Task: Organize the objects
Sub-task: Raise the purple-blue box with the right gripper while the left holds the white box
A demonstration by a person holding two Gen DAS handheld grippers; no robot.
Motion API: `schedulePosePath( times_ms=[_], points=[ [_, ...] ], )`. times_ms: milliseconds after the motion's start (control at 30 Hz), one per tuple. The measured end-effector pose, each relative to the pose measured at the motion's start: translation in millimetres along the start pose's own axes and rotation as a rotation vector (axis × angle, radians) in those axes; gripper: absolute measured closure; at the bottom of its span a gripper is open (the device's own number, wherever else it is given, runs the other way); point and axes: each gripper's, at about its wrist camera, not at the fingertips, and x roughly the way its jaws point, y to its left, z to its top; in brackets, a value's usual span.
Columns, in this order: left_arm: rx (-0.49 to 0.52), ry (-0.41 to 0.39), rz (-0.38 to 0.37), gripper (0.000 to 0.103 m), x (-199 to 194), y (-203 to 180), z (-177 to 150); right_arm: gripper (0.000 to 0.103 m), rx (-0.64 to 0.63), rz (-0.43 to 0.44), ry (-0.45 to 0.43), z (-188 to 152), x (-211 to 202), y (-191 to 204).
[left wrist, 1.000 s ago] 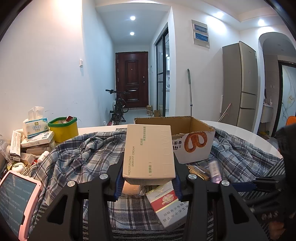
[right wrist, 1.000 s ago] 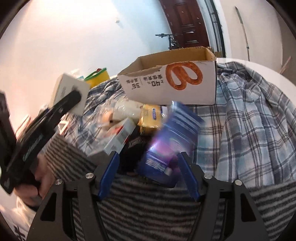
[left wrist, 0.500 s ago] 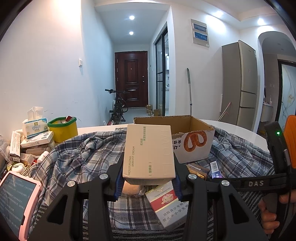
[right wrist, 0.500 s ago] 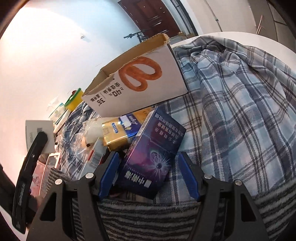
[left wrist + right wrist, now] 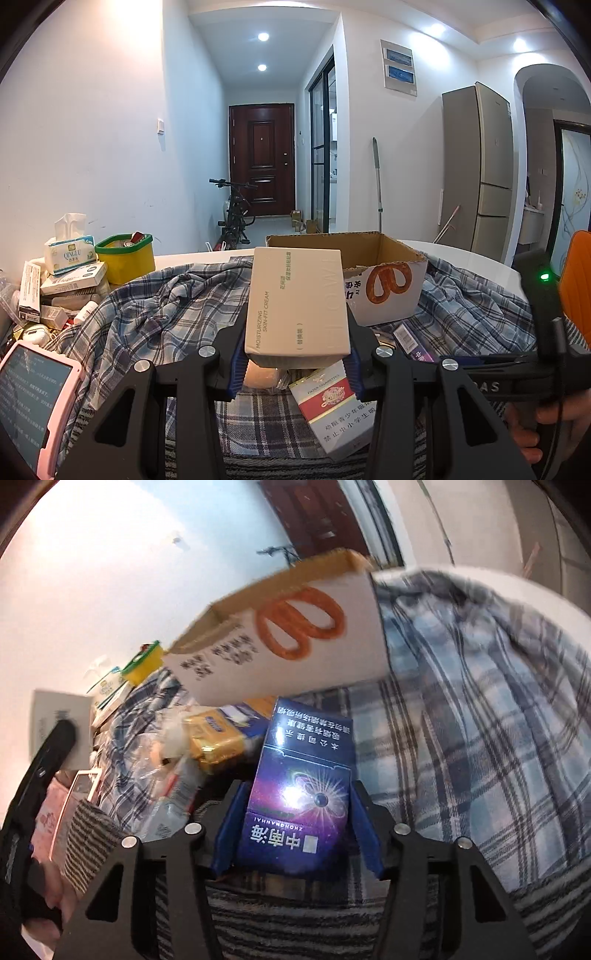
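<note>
My left gripper (image 5: 295,363) is shut on a beige skin-cream box (image 5: 297,306), held above the plaid cloth in front of the open cardboard box (image 5: 373,273). My right gripper (image 5: 297,830) has its blue pads on both sides of a dark blue cigarette pack (image 5: 301,786), which lies flat on the cloth just below the cardboard box (image 5: 288,635); the pads are very near its sides. The right gripper's body shows at the right of the left wrist view (image 5: 509,373). The left gripper with the beige box shows at the left of the right wrist view (image 5: 55,731).
A red-and-white cigarette pack (image 5: 336,406) lies under my left gripper. A gold packet (image 5: 218,742) and crumpled plastic wrappers (image 5: 170,746) lie left of the blue pack. A yellow tub (image 5: 125,258), tissue pack (image 5: 68,251), stacked small boxes and a pink tablet (image 5: 33,402) crowd the left.
The right gripper has swung and centred its jaws around the blue cigarette pack, and the jaws have narrowed onto it. The left gripper holds the beige box still.
</note>
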Motion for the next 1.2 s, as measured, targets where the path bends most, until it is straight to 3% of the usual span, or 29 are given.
schedulePosePath(
  times_ms=[300, 400, 567, 1200],
  points=[
    [-0.005, -0.010, 0.002, 0.058, -2, 1, 0, 0.050, -0.250, -0.010, -0.114, -3, -24, 44],
    [-0.008, -0.011, 0.002, 0.058, -2, 2, 0, 0.050, -0.259, -0.030, -0.149, -2, -32, 45],
    [-0.007, -0.012, 0.001, 0.058, -2, 2, 0, 0.050, -0.275, -0.144, -0.236, -1, -39, 50],
    [0.003, -0.039, 0.003, 0.058, -8, 1, 2, 0.050, -0.306, -0.183, -0.412, -4, -70, 52]
  ],
)
